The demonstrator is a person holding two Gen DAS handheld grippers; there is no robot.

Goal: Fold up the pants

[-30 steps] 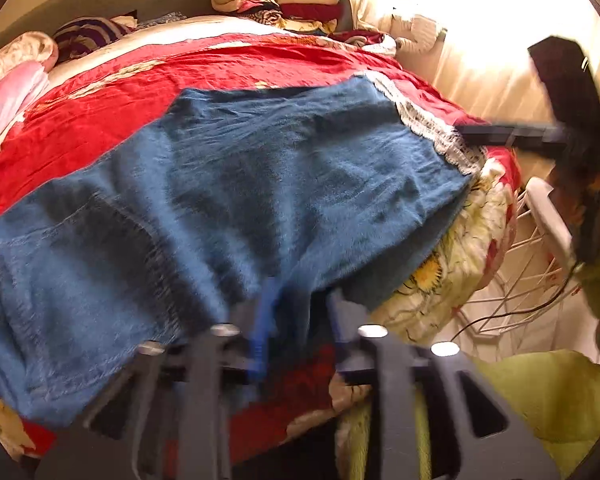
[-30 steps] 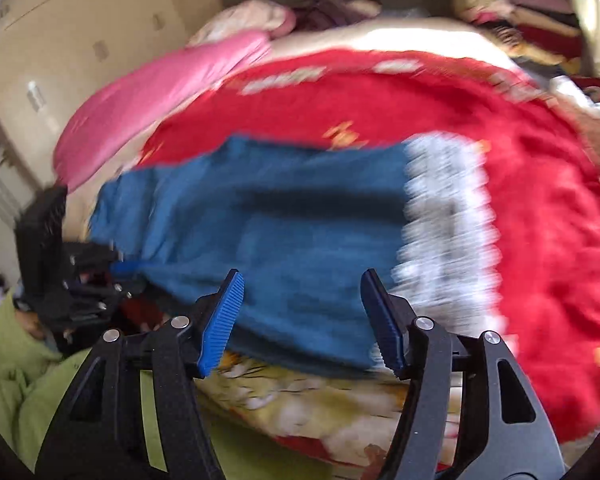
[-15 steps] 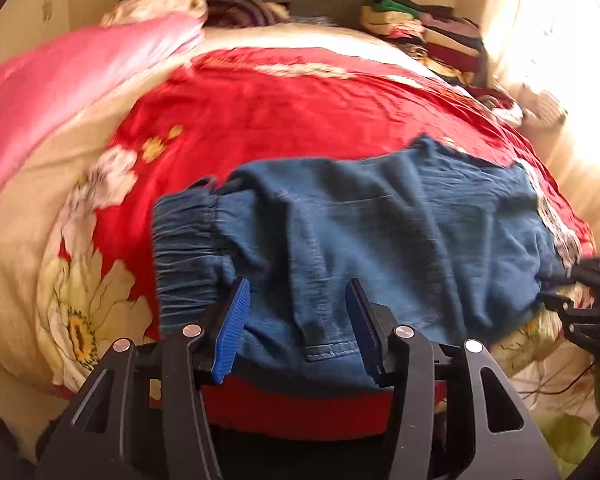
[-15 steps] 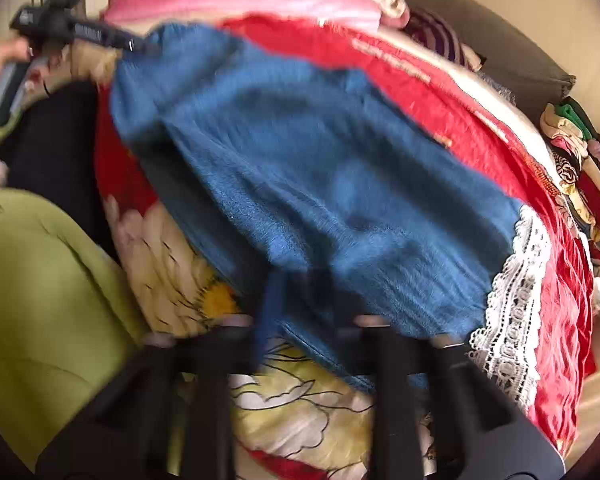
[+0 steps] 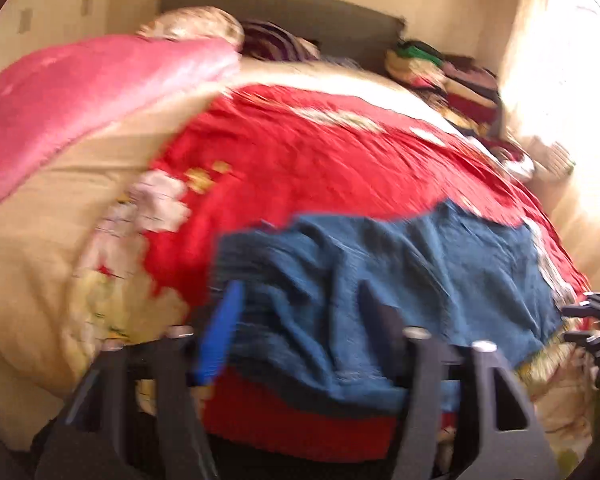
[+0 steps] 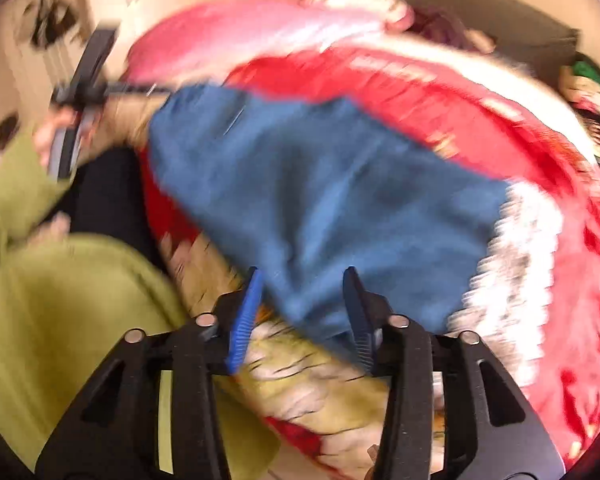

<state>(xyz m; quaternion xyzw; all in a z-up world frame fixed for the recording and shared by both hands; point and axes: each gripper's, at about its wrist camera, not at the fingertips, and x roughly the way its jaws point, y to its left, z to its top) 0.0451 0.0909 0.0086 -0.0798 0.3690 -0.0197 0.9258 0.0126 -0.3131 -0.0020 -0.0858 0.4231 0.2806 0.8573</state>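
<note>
Blue denim pants (image 5: 400, 280) lie folded on the red bedspread near the bed's front edge, with a white lace hem (image 6: 512, 248) at the right end. My left gripper (image 5: 300, 320) is open at the waistband end, its fingers either side of the cloth's near edge. My right gripper (image 6: 304, 308) is open at the near edge of the pants (image 6: 320, 184) by the leg end. The left gripper also shows in the right wrist view (image 6: 84, 92), and the right gripper's fingers (image 5: 592, 320) show at the left wrist view's right edge. Both views are blurred.
A pink quilt (image 5: 68, 100) lies along the bed's left side. Pillows and a stack of folded clothes (image 5: 448, 76) sit by the headboard. The red floral bedspread (image 5: 320, 152) covers the bed. My green sleeve (image 6: 60, 300) is at the lower left.
Both grippers have let go of the pants and opened. The left view swung from the leg side to the waistband end; the pants now lie shorter on the bed.
</note>
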